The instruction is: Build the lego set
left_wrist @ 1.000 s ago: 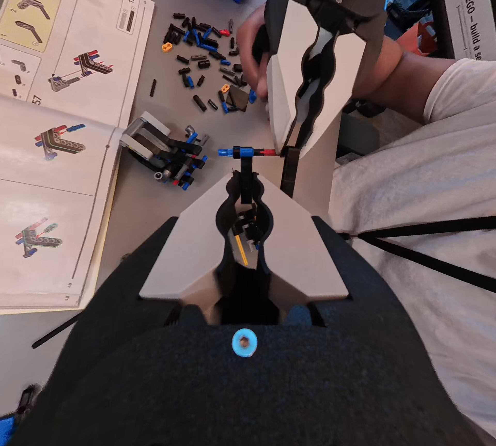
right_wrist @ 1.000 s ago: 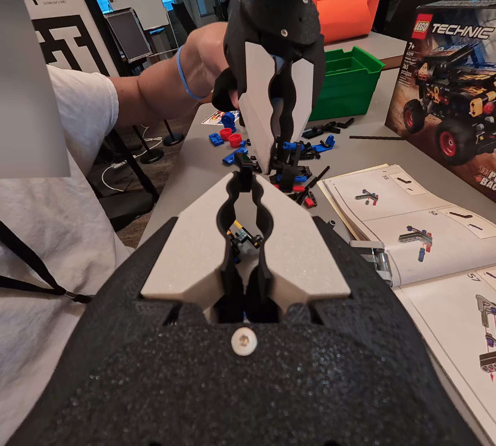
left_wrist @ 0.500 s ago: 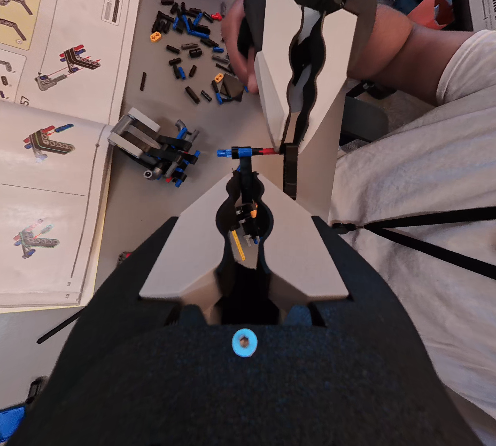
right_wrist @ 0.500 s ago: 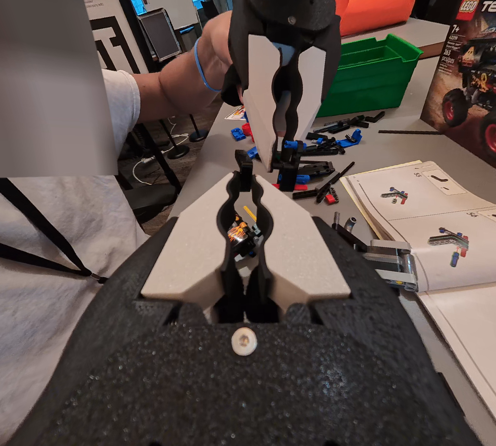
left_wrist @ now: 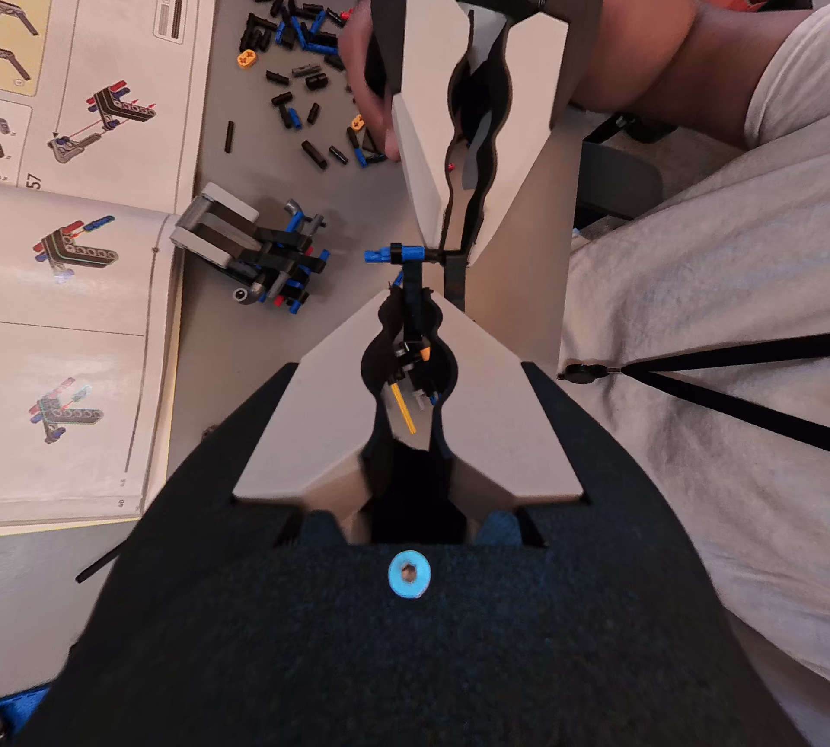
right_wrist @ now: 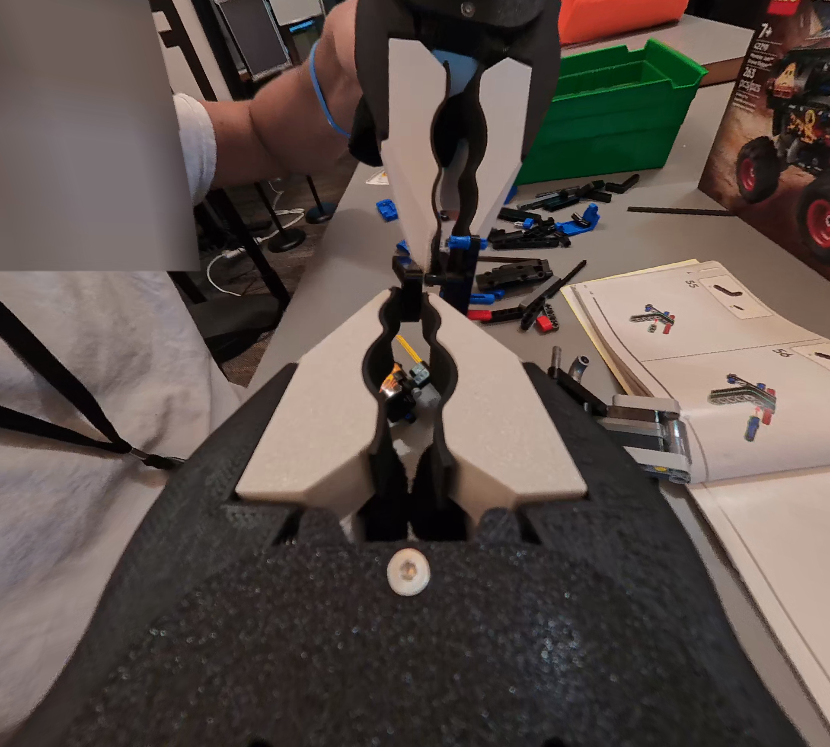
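In the left wrist view my left gripper [left_wrist: 411, 294] is shut on a black beam [left_wrist: 412, 276] with a blue pin [left_wrist: 381, 254] through its top. My right gripper [left_wrist: 453, 249] comes down from above, shut on a second black beam [left_wrist: 453, 276]. A short pin joins the two beams side by side. In the right wrist view my right gripper [right_wrist: 406, 298] grips its black beam [right_wrist: 408, 276]. The left gripper [right_wrist: 442, 245] above it holds the other beam [right_wrist: 460, 276] with the blue pin [right_wrist: 465, 241]. Both hold their beams above the table's near edge.
The open instruction booklet [left_wrist: 90, 231] lies on the grey table with a grey-black part-built assembly [left_wrist: 251, 249] beside it. Loose pins [left_wrist: 296, 51] and beams [right_wrist: 539, 231] are scattered nearby. A green bin [right_wrist: 620, 105] and the set box [right_wrist: 781, 119] stand behind. My two grippers' fingertips are within a few centimetres of each other.
The two beams have come closer together. The red stretch of pin that showed between them is no longer visible. Both grippers stayed shut.
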The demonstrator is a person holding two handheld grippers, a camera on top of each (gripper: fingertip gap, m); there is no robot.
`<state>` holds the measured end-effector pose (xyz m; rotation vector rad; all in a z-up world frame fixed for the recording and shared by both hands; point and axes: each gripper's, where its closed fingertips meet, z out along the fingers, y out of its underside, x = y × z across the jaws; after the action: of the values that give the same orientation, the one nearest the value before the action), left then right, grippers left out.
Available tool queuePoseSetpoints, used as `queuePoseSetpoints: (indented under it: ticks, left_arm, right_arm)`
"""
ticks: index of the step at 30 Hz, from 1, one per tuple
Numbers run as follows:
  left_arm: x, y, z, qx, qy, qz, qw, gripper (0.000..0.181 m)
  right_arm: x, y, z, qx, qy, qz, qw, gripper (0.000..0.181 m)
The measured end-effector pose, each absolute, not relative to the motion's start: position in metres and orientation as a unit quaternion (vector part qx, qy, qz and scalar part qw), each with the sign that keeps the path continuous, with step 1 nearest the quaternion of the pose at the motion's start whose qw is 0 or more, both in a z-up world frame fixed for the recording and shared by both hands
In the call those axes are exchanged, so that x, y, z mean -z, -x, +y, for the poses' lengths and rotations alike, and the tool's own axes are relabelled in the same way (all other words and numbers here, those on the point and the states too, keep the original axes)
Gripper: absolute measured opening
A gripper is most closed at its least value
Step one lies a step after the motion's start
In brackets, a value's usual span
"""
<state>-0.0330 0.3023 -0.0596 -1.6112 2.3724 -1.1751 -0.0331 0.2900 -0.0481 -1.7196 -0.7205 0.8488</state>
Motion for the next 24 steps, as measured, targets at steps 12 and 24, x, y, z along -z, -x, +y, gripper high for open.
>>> queuePoseSetpoints:
  ticks: [12,24]
  left_arm:
    - [0.063,0.025,0.311,0.464,0.532,0.708,0.029,0.006]
    - [0.069,0.013,0.32,0.555,0.567,0.605,0.066,0.006]
  right_arm:
    - [0.048,0.021,0.301,-0.303,0.731,-0.271,0.548,0.006]
    - [0.036,0.013,0.301,-0.107,0.747,-0.298,0.585,0.025]
